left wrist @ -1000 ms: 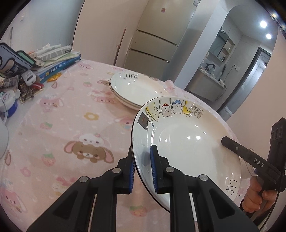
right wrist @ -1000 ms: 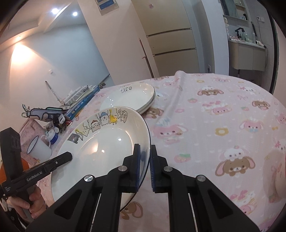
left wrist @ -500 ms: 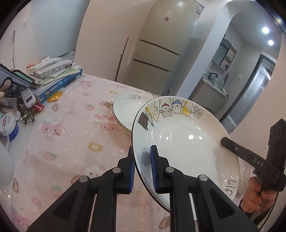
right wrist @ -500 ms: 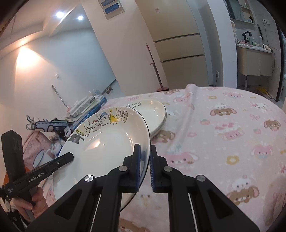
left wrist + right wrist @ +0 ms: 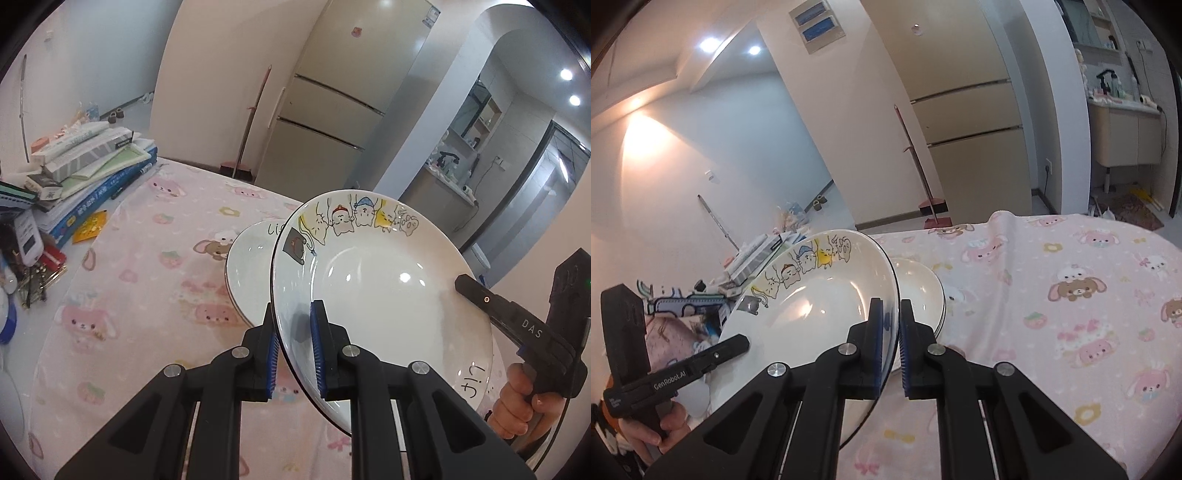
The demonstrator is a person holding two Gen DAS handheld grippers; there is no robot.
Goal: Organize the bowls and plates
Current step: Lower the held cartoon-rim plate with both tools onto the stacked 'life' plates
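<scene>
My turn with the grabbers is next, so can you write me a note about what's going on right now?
Left gripper: shut on the near-left rim of the cartoon cat plate.
Right gripper: shut on the opposite rim of the same plate, so both share its weight.
The plate is in the air, tilted, partly over the stack of white plates on the pink tablecloth.
Done: plate picked up and brought to the stack.
Left: probably level it, lower it onto the stack, then open both grippers. Don't let go of one side first.
</scene>
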